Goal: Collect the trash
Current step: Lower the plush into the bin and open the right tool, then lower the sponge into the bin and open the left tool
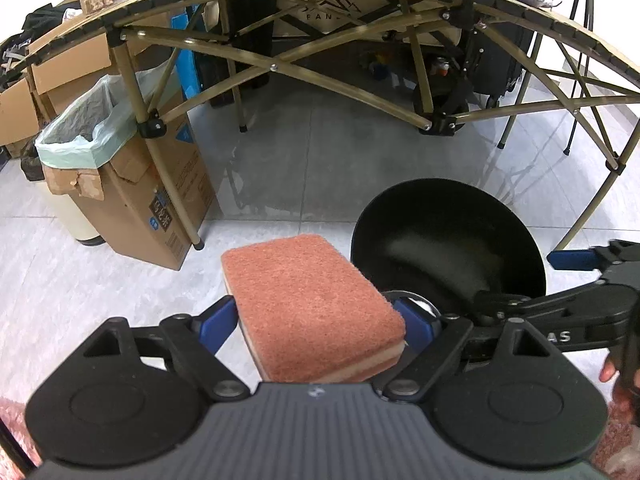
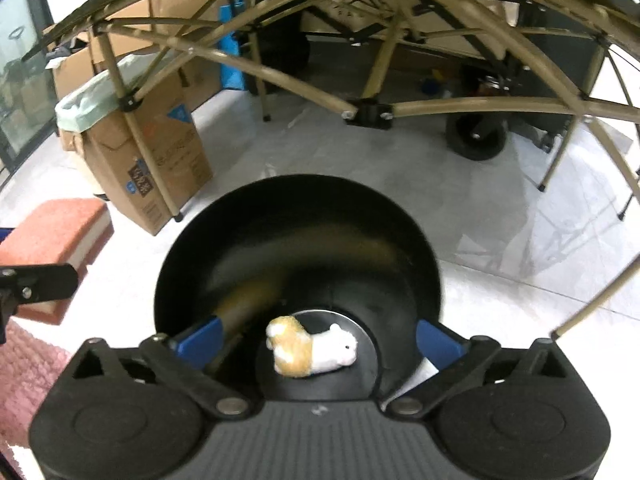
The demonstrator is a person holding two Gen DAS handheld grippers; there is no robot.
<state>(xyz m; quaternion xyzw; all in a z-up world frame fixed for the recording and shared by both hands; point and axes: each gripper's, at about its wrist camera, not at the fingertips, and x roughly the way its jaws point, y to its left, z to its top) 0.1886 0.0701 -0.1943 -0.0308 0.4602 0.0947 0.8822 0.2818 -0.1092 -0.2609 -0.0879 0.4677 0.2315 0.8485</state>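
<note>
Two items are in hand, both low over the floor in front of the desk. Right gripper (image 2: pixel 318 344) carries a black pan (image 2: pixel 298 248); its blue pads look spread wide, and a brownish handle runs past the left pad, so I cannot tell what actually clamps the pan. Inside, near the gripper, lies a small toy-like scrap (image 2: pixel 310 347), white and tan, soft and lumpy, which reads as the trash. Left gripper (image 1: pixel 320 320) pinches a sponge (image 1: pixel 310 306) from both sides: a rectangular block, coarse reddish scrub face on top, paler foam layer beneath.

Step, as I judge it: carrying to the bin, dump not yet done. The bin (image 1: pixel 86 136) is a cardboard box with a thin, crinkly pale-green liner, standing to the left beside a desk leg (image 1: pixel 160 148).

Next move likely calls for swinging the pan left over the liner opening and tipping it, with the sponge ready to sweep the scrap out. The pan's smooth inside should let it slide.

Floor (image 1: pixel 320 168) is glossy grey tile.
</note>
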